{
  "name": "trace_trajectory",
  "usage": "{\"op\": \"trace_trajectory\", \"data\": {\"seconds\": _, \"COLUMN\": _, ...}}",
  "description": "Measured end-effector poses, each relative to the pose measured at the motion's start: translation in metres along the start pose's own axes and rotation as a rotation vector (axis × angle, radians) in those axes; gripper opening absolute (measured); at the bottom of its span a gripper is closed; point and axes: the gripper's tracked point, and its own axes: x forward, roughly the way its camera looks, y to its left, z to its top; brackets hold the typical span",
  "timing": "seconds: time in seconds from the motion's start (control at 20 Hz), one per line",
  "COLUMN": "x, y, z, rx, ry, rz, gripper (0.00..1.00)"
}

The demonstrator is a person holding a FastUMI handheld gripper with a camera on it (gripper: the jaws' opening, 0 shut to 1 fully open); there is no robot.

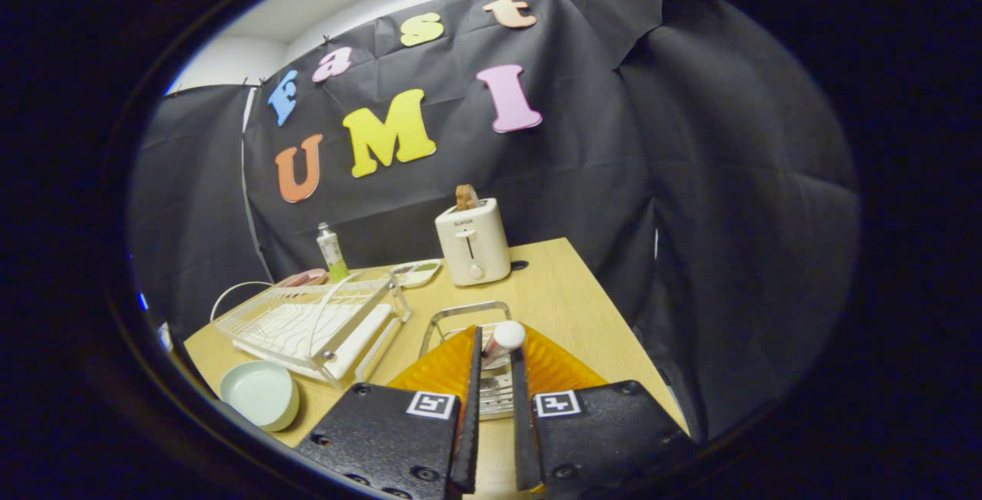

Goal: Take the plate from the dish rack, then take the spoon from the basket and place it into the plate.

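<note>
- The gripper (495, 362) is clenched on the spoon (502, 339) — its white end sticks up between the fingertips, above the wire basket (468, 312).
- The plate (261, 394), pale green, sits empty on the table (568, 308), just beside the white dish rack (314, 324).
- Beyond the basket stands a toaster (472, 242) with bread in its slot; a bottle (331, 251) stands behind the rack.

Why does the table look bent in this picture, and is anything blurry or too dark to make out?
Gripper view: the fisheye lens bows the table edges and the rack; the toaster is sharp and evenly lit; the gripper, fingers close on a spoon handle over the basket, looms large and slightly soft; the plate sits in dimmer light near the rim.
</note>
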Motion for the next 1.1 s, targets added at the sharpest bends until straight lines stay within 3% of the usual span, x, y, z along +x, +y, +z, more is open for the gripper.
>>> {"op": "trace_trajectory", "data": {"seconds": 0.3, "x": -0.027, "y": 0.010, "z": 0.034, "rx": -0.081, "ry": -0.035, "rz": -0.017, "gripper": 0.10}}
{"op": "trace_trajectory", "data": {"seconds": 0.65, "x": -0.077, "y": 0.044, "z": 0.077, "rx": -0.148, "ry": -0.134, "rz": -0.045, "gripper": 0.09}}
{"op": "trace_trajectory", "data": {"seconds": 1.1, "x": -0.114, "y": 0.182, "z": 0.073, "rx": -0.217, "ry": -0.115, "rz": 0.142, "gripper": 0.09}}
